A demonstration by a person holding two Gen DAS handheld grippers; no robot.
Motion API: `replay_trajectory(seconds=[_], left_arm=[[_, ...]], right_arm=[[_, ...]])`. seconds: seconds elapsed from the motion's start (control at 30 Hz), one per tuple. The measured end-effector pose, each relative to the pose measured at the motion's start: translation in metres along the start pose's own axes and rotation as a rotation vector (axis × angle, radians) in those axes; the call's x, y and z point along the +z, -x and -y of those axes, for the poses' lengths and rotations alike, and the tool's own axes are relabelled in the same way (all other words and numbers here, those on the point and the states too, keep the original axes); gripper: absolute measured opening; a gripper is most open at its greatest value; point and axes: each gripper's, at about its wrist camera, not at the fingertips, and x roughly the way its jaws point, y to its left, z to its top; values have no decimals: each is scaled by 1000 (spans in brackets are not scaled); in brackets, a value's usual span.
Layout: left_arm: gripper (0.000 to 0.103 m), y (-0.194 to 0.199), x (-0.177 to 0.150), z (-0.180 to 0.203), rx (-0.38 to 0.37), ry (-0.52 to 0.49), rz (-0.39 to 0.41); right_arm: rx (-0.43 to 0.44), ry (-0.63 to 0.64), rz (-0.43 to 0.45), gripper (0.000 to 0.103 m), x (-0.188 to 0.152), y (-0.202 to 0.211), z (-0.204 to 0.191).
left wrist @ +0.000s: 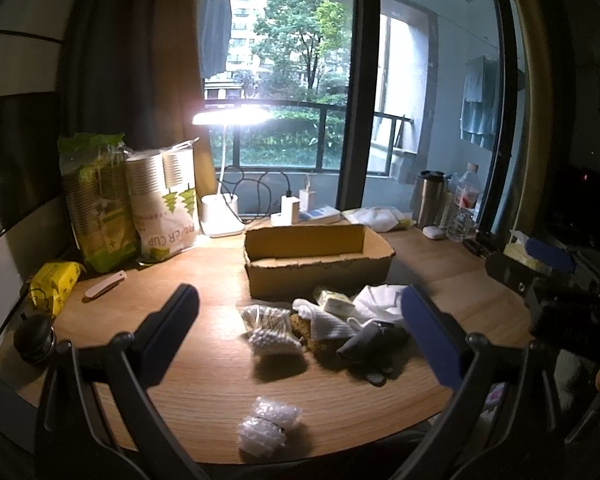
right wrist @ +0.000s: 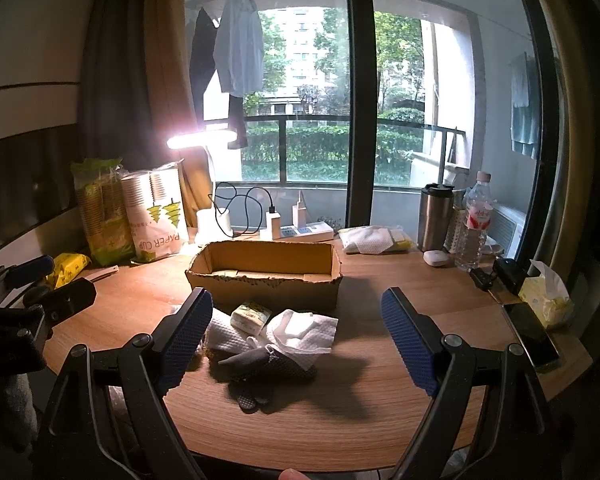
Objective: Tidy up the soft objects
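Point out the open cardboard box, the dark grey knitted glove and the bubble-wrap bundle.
Open brown cardboard box (right wrist: pixel 260 290): right wrist view, front wall.
Dark grey knitted glove (right wrist: pixel 256 364): right wrist view, palm.
Clear bubble-wrap bundle (left wrist: pixel 268 428): left wrist view, middle.

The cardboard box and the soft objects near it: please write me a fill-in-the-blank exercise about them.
1. The cardboard box has no lid, so its top is ____.
2. The jaws of both the left gripper and the right gripper are ____.
3. The grey glove lies on the ____, outside the box.
4. The bubble wrap lies ____ to the left wrist camera than the box.

Missing words: open; open; table; nearer
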Motion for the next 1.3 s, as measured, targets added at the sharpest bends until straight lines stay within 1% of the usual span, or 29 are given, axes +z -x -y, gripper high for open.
replay_trajectory(seconds=[0.2,0.7,1.3], left_arm=[[102,1,2,0,-10,-2,4],[102,-2,2,-4,-7,8,1],[102,-4,-2,-4,-6,10,-6]], right_arm=[[-2,0,-1,89,0,0,-1],[-1,1,-5,89,0,-1,-2],[15,11,-32,89,-4,-9,-4]])
